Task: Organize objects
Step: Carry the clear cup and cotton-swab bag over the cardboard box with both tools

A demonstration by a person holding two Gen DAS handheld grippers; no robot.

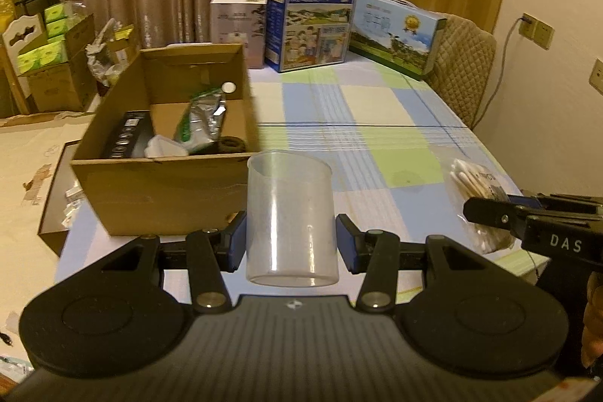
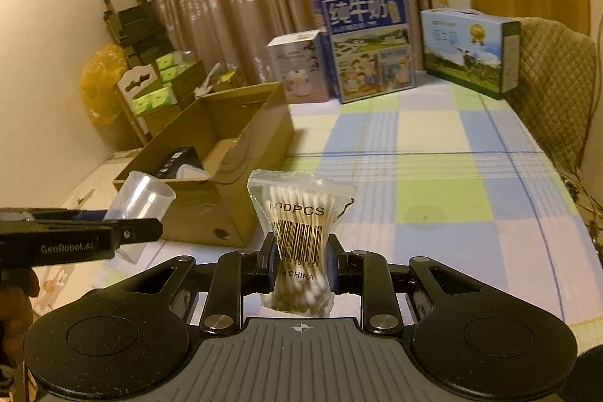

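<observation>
The left gripper's fingers (image 1: 236, 239) clamp a clear plastic cup (image 1: 290, 217); the right gripper's fingers (image 2: 268, 264) pinch a bag of cotton swabs (image 2: 301, 240). Beyond both pairs, leftward, an open cardboard box (image 1: 166, 183) sits on the checked worktop (image 1: 377, 123).

A clear plastic cup (image 1: 290, 217) is sitting upright between the blue pads of the left gripper (image 1: 291, 242), lifted off the checked tablecloth just beside the open cardboard box (image 1: 166, 176). A small zip bag of cotton swabs (image 2: 301, 240), barcode facing out, is standing upright, pinched at its middle by the right gripper (image 2: 300, 268), swab tips bulging above and below.
</observation>
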